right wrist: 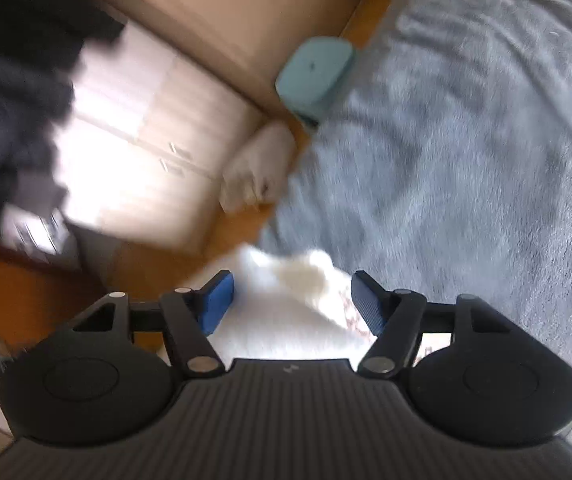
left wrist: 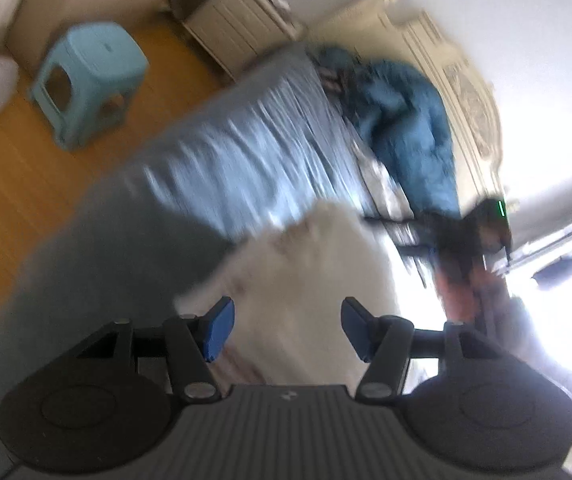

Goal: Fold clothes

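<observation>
A white garment [left wrist: 317, 256] lies rumpled on the grey-blue bed cover [left wrist: 246, 152], near the bed's edge. My left gripper [left wrist: 287, 312] hovers over it with its blue pads well apart; nothing is pinched between them. In the left wrist view my right gripper [left wrist: 397, 236] is a dark blur at the garment's far right side, held by a hand [left wrist: 457, 280]. In the right wrist view the right gripper [right wrist: 291, 284] stands open just above the white garment [right wrist: 270, 312], and its pads do not press on the cloth. Both views are motion-blurred.
A crumpled blue quilt [left wrist: 405, 120] lies by the cream headboard [left wrist: 469, 96]. A teal plastic stool [left wrist: 86, 80] stands on the wooden floor beside the bed, with a nightstand [left wrist: 238, 20] behind it. Dark clothes [right wrist: 10, 100] hang before a wardrobe [right wrist: 146, 140]. A white bundle [right wrist: 258, 168] sits on the floor.
</observation>
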